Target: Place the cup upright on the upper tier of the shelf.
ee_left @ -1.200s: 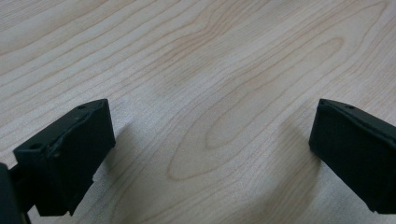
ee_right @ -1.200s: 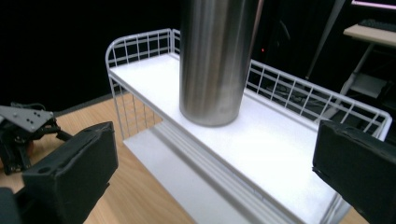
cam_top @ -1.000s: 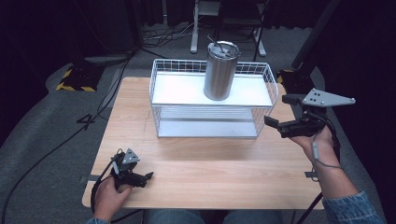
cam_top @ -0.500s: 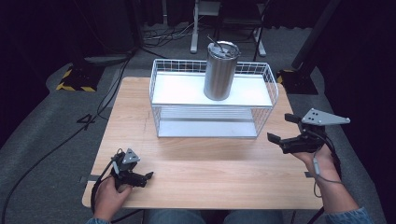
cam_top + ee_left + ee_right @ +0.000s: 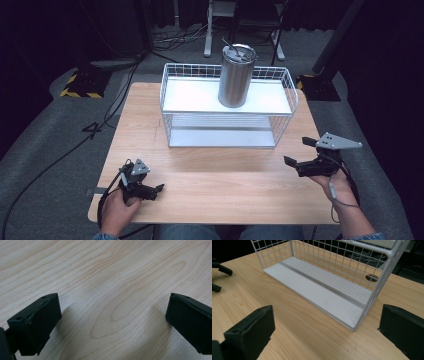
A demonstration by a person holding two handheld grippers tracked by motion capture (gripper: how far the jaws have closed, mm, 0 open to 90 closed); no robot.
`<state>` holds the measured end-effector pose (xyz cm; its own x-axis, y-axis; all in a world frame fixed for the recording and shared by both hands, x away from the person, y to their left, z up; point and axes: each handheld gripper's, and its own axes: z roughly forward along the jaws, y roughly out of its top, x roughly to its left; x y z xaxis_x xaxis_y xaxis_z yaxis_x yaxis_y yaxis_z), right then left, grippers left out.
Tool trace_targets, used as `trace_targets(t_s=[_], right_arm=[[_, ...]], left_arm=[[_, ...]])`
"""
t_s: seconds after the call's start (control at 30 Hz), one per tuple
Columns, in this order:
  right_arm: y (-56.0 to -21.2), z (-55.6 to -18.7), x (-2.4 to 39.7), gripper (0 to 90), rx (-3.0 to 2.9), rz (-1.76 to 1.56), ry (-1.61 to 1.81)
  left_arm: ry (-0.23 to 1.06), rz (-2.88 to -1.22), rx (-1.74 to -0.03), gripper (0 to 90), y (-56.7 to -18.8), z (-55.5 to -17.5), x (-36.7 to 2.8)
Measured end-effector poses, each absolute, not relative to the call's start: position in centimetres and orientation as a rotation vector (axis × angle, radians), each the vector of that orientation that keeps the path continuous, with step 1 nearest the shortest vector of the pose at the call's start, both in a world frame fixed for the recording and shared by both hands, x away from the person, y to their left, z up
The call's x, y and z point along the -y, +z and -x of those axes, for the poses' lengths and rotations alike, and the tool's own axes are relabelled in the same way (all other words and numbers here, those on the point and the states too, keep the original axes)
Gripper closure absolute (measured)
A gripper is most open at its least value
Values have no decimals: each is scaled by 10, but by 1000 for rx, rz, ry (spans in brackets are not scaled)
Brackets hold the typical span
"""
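A steel tumbler [image 5: 236, 75] with a lid stands upright on the top shelf of a white wire rack [image 5: 280, 117] at the back of the wooden table [image 5: 220, 170]. My right gripper [image 5: 299, 151] is held open near the table's right edge, in front of the rack's right corner, with nothing between its jaws. In the right gripper view, the right gripper [image 5: 327, 332] faces the rack's lower shelf [image 5: 319, 292], which is bare. My left gripper [image 5: 156, 191] rests open at the front left of the table. The left gripper [image 5: 112, 315] has bare wood between its jaws.
A round hole [image 5: 372, 277] in the tabletop shows behind the rack's wire wall. Black-and-yellow hazard tape [image 5: 80, 85] and cables [image 5: 115, 107] lie on the grey floor to the left. A metal stand's base [image 5: 240, 30] is behind the table.
My right gripper has moved down and back toward the front right of the table, away from the rack. The left gripper has stayed put.
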<state>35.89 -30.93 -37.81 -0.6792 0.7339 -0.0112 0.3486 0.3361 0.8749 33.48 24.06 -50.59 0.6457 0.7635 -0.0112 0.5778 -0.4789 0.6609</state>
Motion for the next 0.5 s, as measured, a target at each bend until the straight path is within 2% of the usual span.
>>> trace_targets(t_s=[0.5], right_arm=[[-428, -352, 317, 6, -2225, -1042, 1239]], left_arm=[[378, -2225, -1039, 6, -506, -335, -241]])
